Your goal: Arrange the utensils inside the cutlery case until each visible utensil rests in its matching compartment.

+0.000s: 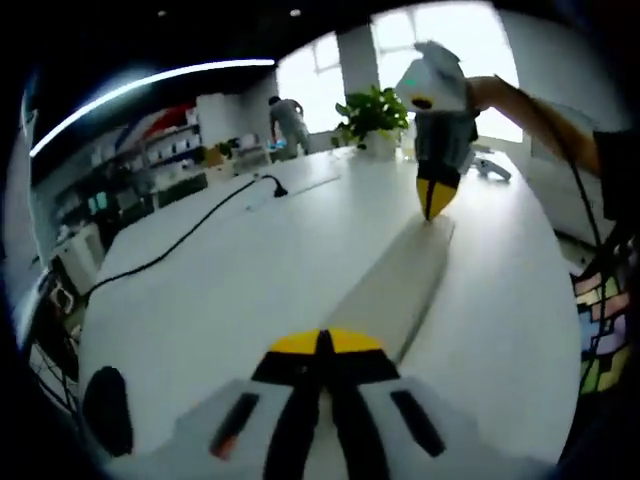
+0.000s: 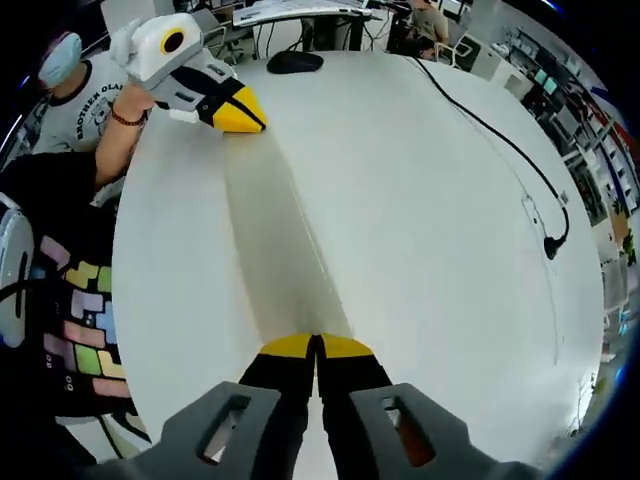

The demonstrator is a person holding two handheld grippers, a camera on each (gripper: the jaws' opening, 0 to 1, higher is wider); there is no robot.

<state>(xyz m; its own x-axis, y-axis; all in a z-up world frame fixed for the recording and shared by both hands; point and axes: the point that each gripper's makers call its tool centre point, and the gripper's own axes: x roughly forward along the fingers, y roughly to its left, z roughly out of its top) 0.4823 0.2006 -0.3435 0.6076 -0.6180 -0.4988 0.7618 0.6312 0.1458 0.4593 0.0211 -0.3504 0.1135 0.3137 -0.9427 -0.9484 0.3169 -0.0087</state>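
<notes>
A long, flat, pale case [image 1: 400, 285] lies closed on the white table [image 1: 230, 290], stretching between my two grippers. My left gripper [image 1: 325, 342] is at its near end with the yellow tips pressed together. At the far end stands my right gripper [image 1: 437, 205], tips down on the case. In the right gripper view the case [image 2: 285, 250] runs from my right gripper [image 2: 317, 345], which is shut, up to my left gripper [image 2: 245, 115]. Whether either pair of tips pinches the case's edge I cannot tell.
A black cable [image 2: 500, 140] crosses the table [image 2: 420, 260] to a plug. A black mouse [image 2: 295, 62] lies at the far end. A potted plant [image 1: 375, 115] stands at the other end. A person in patterned clothes [image 2: 80, 340] is beside the table edge.
</notes>
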